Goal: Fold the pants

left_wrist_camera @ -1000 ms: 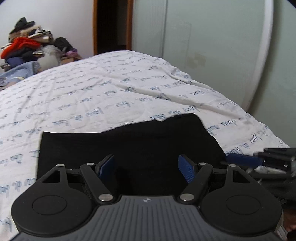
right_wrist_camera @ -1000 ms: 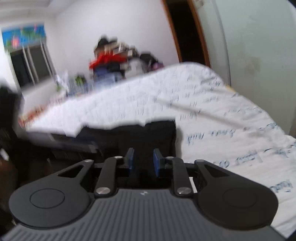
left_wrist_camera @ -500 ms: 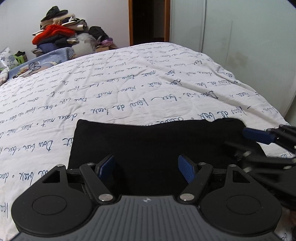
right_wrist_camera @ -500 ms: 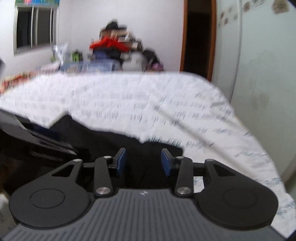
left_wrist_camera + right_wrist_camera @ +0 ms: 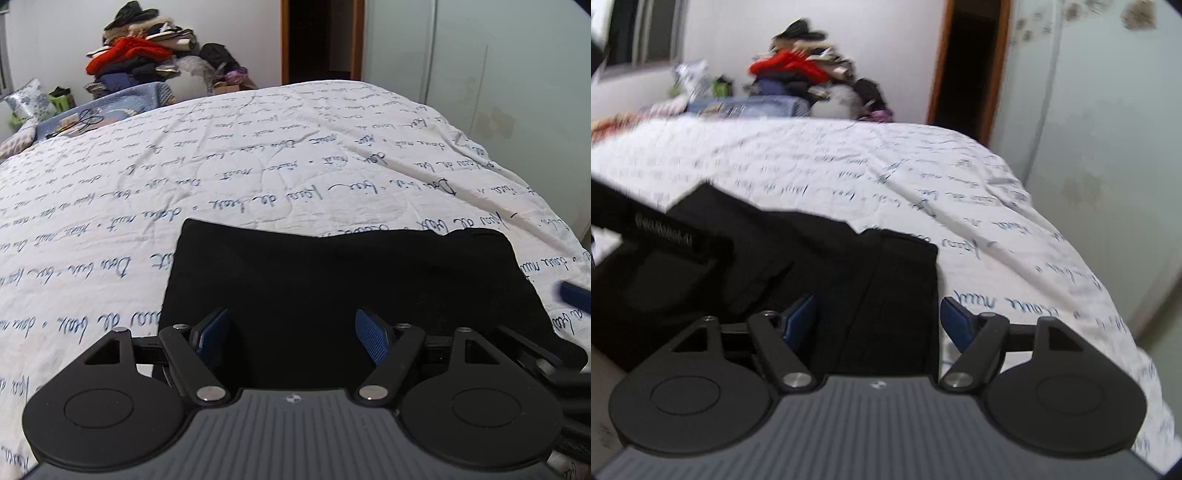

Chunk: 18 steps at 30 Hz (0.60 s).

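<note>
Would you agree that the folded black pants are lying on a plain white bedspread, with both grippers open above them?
Not quite: the bedspread is not plain; it is white with blue handwriting printed all over, as the left wrist view shows. The rest stands: the folded black pants lie on it, with the left gripper and right gripper open above them.

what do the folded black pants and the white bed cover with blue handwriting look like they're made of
Folded black pants: soft matte fabric, maybe cotton or a knit; it soaks up light with no shine, and the weave is too dark to tell.
White bed cover with blue handwriting: light woven cloth, probably cotton or a blend, matte, finely creased, with stitched curves that suggest quilting.
</note>
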Each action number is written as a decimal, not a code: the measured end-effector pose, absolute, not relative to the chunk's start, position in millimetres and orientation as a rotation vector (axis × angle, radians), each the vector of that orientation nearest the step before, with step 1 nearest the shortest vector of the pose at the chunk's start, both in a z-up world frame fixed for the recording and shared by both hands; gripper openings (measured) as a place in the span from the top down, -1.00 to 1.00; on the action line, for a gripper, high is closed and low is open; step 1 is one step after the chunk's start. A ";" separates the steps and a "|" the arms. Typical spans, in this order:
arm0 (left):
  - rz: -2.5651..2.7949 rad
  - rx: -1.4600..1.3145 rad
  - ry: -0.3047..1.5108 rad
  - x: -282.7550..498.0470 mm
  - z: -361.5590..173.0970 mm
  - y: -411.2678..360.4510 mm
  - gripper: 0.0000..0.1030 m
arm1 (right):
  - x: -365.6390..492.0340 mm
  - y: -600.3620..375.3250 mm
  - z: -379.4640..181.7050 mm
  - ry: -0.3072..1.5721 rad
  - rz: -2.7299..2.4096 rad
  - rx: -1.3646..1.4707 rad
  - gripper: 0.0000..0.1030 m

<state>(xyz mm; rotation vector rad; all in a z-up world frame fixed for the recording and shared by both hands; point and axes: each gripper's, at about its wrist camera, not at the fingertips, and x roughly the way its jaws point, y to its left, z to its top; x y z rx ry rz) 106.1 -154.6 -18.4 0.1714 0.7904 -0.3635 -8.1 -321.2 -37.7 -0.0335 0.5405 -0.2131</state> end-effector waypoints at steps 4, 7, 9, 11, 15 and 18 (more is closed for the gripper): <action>-0.331 0.166 0.802 98.9 -18.6 -150.1 -0.46 | -37.6 -305.4 -21.9 0.455 -0.240 0.002 -1.00; -0.317 0.168 0.806 90.7 -16.7 -145.7 -0.46 | -51.1 -295.1 -16.3 0.474 -0.252 0.012 -1.00; -0.306 0.171 0.808 84.2 -14.8 -142.3 -0.46 | -61.7 -290.6 -12.7 0.474 -0.249 0.044 -1.00; -0.296 0.167 0.813 78.1 -13.3 -137.6 -0.46 | -69.9 -290.3 -11.4 0.478 -0.231 0.093 -1.00; -0.283 0.160 0.835 67.2 -11.1 -127.6 -0.46 | -81.7 -284.8 -12.4 0.512 -0.243 0.173 -1.00; -0.267 0.156 0.841 59.1 -8.7 -119.2 -0.47 | -89.5 -278.9 -15.9 0.541 -0.260 0.189 -1.00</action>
